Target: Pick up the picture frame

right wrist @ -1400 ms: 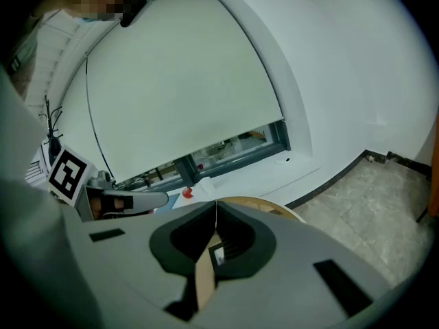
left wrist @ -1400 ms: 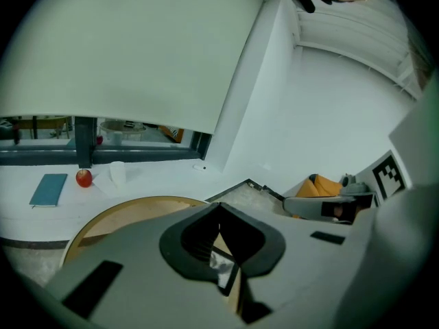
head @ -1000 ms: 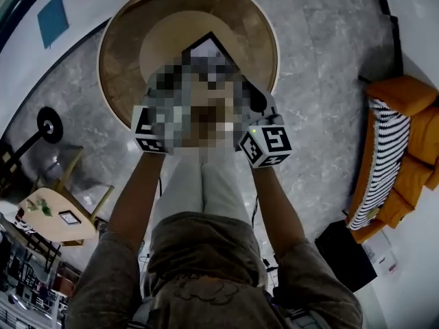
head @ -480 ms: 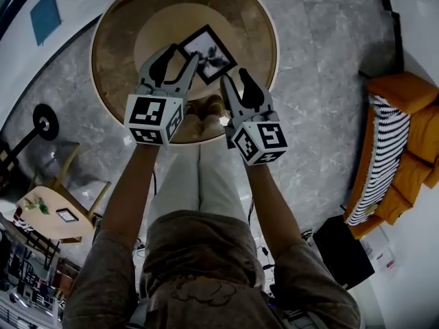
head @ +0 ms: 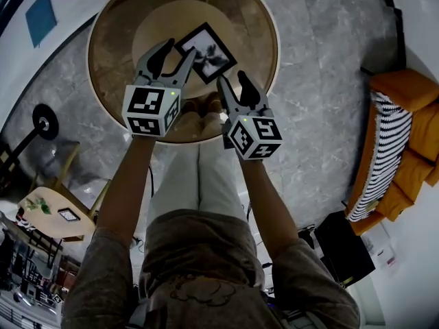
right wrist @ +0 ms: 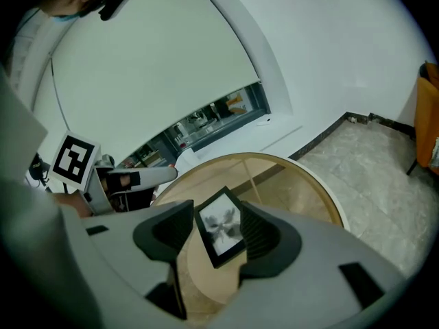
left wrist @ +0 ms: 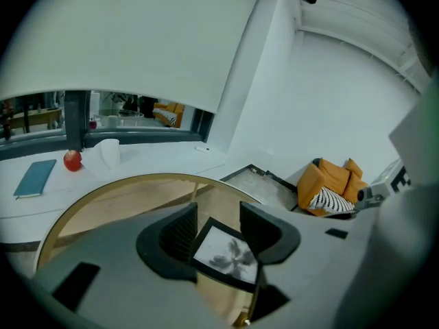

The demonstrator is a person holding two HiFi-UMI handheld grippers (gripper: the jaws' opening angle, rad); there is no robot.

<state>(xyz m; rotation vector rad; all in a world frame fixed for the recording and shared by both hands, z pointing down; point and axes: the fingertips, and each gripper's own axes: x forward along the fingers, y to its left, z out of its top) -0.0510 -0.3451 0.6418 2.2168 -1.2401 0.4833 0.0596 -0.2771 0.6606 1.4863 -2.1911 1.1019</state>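
Observation:
The picture frame (head: 206,52), black-edged with a grey plant print, lies flat on the round wood-rimmed table (head: 113,53). My left gripper (head: 177,51) hovers at the frame's left edge and my right gripper (head: 234,84) at its near right corner, both above it. In the left gripper view the frame (left wrist: 225,255) shows between and beyond the opening jaws of the left gripper (left wrist: 219,223), with nothing gripped. The right gripper view likewise shows the frame (right wrist: 221,226) beyond the opening jaws of the right gripper (right wrist: 218,219), untouched.
An orange sofa with a striped cushion (head: 394,146) stands at the right and a black box (head: 343,252) near it. A small side table (head: 55,214) and a lamp base (head: 45,124) are at the left. A red apple (left wrist: 72,160) and a blue book (left wrist: 34,177) lie on the white ledge.
Both grippers were shut and held higher; they have dropped toward the table and their jaws have spread open over the frame.

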